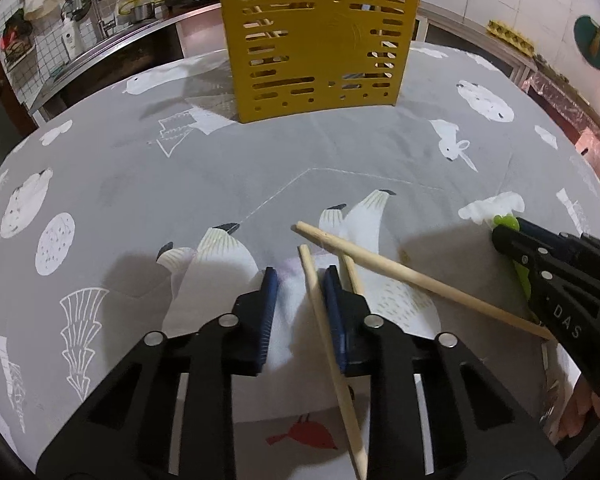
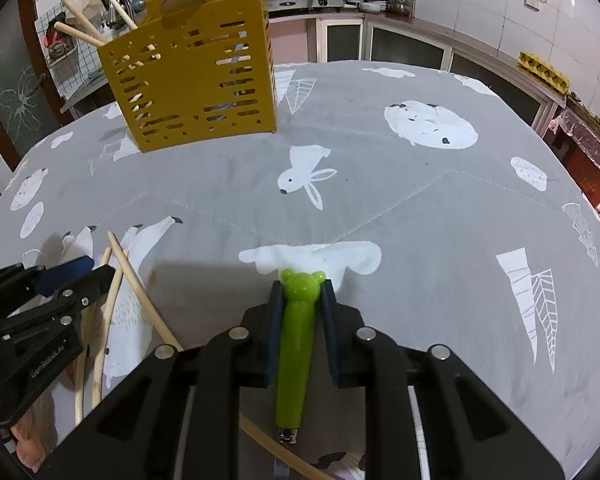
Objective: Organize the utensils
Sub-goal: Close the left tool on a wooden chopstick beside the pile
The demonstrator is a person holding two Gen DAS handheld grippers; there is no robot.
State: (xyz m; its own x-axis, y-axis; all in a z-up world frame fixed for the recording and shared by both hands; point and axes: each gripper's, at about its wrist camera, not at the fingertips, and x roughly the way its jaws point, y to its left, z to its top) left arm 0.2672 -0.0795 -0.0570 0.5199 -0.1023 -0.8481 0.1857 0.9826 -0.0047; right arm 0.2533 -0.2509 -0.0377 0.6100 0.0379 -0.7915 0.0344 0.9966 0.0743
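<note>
Closing left gripper (image 1: pixel 298 280) on chopstick (image 1: pixel 332 344), not clamped; right gripper (image 2: pixel 300 292) clenched on green handle (image 2: pixel 296 344). Advisable: square stick between pads, then lift toward yellow holder (image 1: pixel 320 40).

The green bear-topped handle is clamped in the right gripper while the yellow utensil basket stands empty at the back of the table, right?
Not quite. The yellow utensil basket isn't empty: the right wrist view shows wooden chopsticks sticking out of its top. The rest holds: the right gripper is clamped on the green bear-topped handle, and the basket stands at the back of the table.
</note>
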